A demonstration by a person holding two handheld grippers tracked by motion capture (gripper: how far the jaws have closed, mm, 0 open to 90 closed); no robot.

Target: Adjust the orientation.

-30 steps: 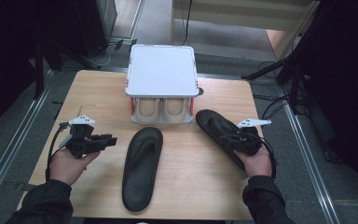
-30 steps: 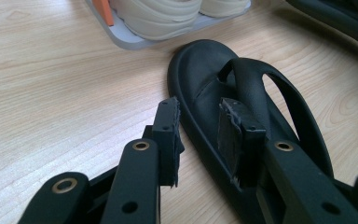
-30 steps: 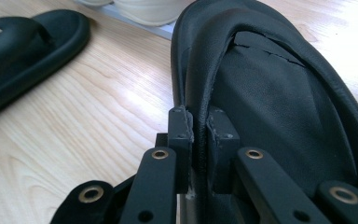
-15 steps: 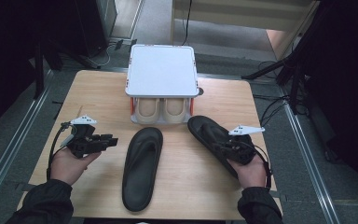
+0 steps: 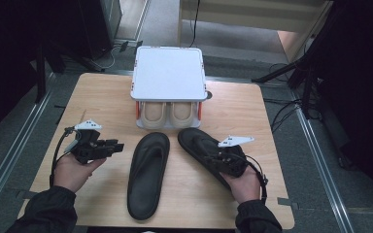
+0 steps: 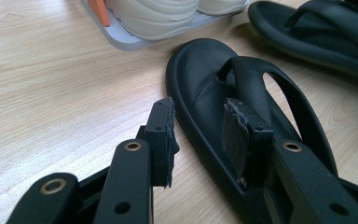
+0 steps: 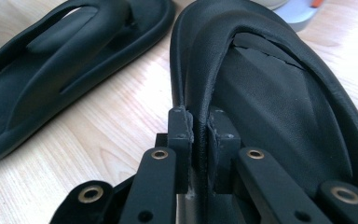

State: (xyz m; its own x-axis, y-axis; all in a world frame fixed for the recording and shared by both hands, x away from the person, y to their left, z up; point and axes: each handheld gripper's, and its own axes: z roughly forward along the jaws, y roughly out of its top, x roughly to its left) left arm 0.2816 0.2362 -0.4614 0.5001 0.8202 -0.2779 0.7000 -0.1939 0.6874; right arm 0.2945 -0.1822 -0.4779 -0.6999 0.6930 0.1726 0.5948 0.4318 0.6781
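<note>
High view shows you two black flip-flops on the wooden desk [image 5: 102, 97], in front of a white two-tier shoe rack [image 5: 169, 73] whose lower shelf carries two beige shoes [image 5: 170, 112] side by side. Your right tool [image 5: 213, 159] is pinching the edge of the right flip-flop [image 5: 199, 143], which lies at a slant with its toe near the rack; in the right gripper view its jaws are pressed onto the sandal's rim. The left flip-flop [image 5: 148, 172] lies flat in the middle of the desk, toe toward the rack. Your left tool [image 5: 117, 146] sits just beside it, and its jaws have just been opening; in the left gripper view they stand spread, nothing gripped, one pad over that sandal's edge.
</note>
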